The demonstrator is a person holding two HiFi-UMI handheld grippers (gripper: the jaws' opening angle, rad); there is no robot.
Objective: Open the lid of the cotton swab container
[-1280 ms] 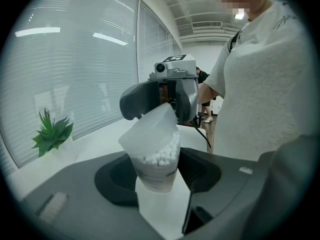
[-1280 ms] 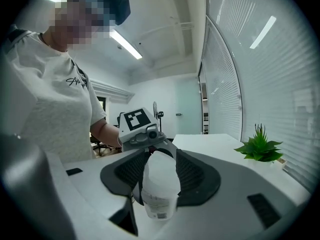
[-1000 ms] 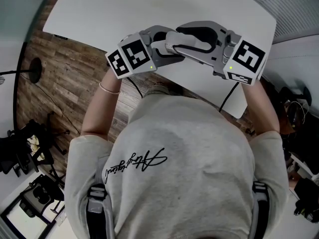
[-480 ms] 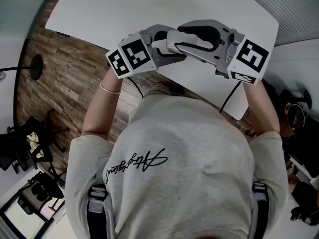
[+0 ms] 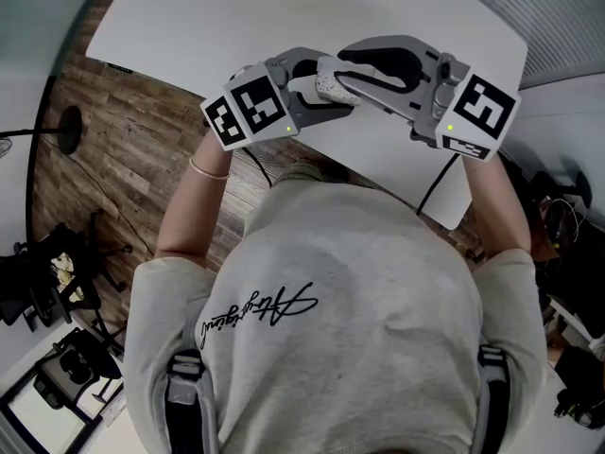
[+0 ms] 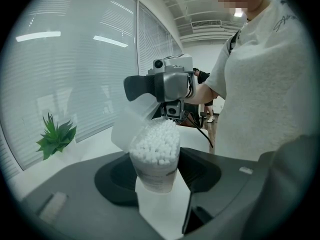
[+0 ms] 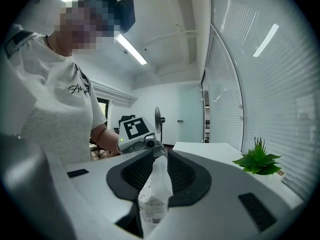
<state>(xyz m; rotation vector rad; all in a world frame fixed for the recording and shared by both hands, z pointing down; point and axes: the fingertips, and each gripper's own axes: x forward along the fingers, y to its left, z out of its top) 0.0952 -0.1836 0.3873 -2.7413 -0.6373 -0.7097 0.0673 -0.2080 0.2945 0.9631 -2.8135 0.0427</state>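
Note:
The cotton swab container (image 6: 156, 156) is a clear cup packed with white swab heads, standing upright between the pads of my left gripper (image 6: 157, 171), which is shut on it. Its translucent lid (image 6: 129, 124) is swung up and back to one side, so the swabs are exposed. My right gripper (image 7: 159, 170) has the lid (image 7: 159, 176) between its dark pads and its jaws are closing on it, with the container (image 7: 149, 206) just below. In the head view both grippers, left (image 5: 317, 93) and right (image 5: 342, 64), meet over the edge of the white table (image 5: 284, 17).
A small green plant (image 6: 56, 136) (image 7: 257, 161) stands on the table by the blinds. A wooden floor (image 5: 123, 159) lies left of the table, with cables and stands on it. A fan (image 7: 157, 118) stands far back in the room.
The right gripper has shifted slightly right and tilted. In the head view the white swab heads now show between the two grippers, where only a plain white surface showed before.

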